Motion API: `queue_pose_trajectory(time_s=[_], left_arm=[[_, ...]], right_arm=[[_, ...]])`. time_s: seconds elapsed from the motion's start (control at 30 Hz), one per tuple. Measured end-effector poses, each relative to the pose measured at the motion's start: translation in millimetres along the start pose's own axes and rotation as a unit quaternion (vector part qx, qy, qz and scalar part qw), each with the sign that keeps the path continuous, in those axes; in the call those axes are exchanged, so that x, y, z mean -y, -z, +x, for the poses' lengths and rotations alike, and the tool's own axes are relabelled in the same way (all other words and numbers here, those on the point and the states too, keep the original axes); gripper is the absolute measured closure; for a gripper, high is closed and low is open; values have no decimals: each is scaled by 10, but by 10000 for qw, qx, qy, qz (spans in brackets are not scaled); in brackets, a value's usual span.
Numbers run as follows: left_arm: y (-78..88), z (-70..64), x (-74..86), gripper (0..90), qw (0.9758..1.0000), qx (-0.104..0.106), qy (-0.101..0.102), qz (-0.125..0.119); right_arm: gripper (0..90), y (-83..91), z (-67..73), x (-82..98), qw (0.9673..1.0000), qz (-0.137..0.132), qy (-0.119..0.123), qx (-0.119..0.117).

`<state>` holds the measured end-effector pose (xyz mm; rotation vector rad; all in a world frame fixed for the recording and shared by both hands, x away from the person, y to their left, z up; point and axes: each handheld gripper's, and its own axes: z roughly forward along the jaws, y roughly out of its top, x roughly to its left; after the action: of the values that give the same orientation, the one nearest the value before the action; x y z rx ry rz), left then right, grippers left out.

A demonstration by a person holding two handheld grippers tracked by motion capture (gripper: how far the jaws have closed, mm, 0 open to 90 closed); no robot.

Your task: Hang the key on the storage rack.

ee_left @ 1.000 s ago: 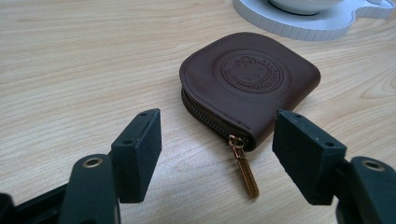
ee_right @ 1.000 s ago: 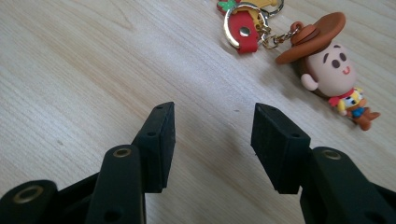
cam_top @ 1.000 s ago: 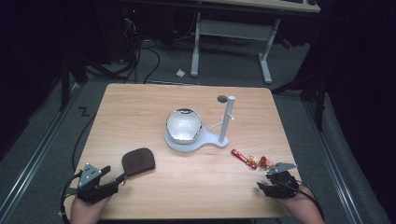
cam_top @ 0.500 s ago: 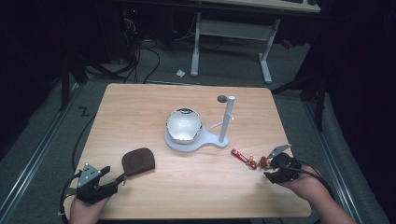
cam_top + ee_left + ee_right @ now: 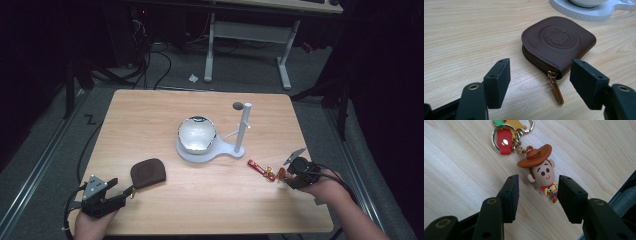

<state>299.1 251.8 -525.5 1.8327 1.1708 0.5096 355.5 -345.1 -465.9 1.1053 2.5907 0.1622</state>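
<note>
Pale wood grain runs across the surface [image 5: 165, 115], where a cowboy keychain [image 5: 543, 171] lies flat near the right edge, its brown hat toward a red strap and gold ring [image 5: 504, 135]. The right tongs [image 5: 537, 195] sit low over it with the figure's small body between their tips; the jaws have just been closing, yet a gap shows on the left side of the figure, and the right pad stands just beside its legs without clearly pressing, so they read as still spread. In the high view the right tongs [image 5: 289, 176] are at the keychain's [image 5: 263, 169] right end, held by the person's hand. Toward the front left, a brown zip pouch [image 5: 559, 41] with an embossed round mark lies closed, its gold zip pull [image 5: 556, 90] pointing at the left tongs [image 5: 540, 76], whose jaws stand wide apart just short of it, touching nothing. A white stand [image 5: 215, 150] bearing a shiny bowl [image 5: 196, 133] and an upright post [image 5: 244, 125] sits at mid-surface, well apart from both hands.
</note>
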Motion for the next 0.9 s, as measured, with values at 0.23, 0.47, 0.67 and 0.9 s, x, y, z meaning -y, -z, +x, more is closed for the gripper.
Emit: queue_pose_trajectory(time_s=[0.23, 0.47, 0.67, 0.9], left_arm=[[-5, 4, 6, 334, 10000, 4, 4, 31], [-9, 13, 13, 334, 10000, -3, 21, 45], [-1, 11, 13, 335, 10000, -5, 22, 41], [-6, 11, 16, 335, 10000, -8, 31, 46]], right_arm=[[522, -150, -47, -32, 9999, -29, 27, -103], [522, -215, -60, -63, 9999, 13, 37, -137], [600, -289, -26, -79, 9999, 53, 129, -57], [611, -223, 17, -108, 9997, 97, 36, -201]])
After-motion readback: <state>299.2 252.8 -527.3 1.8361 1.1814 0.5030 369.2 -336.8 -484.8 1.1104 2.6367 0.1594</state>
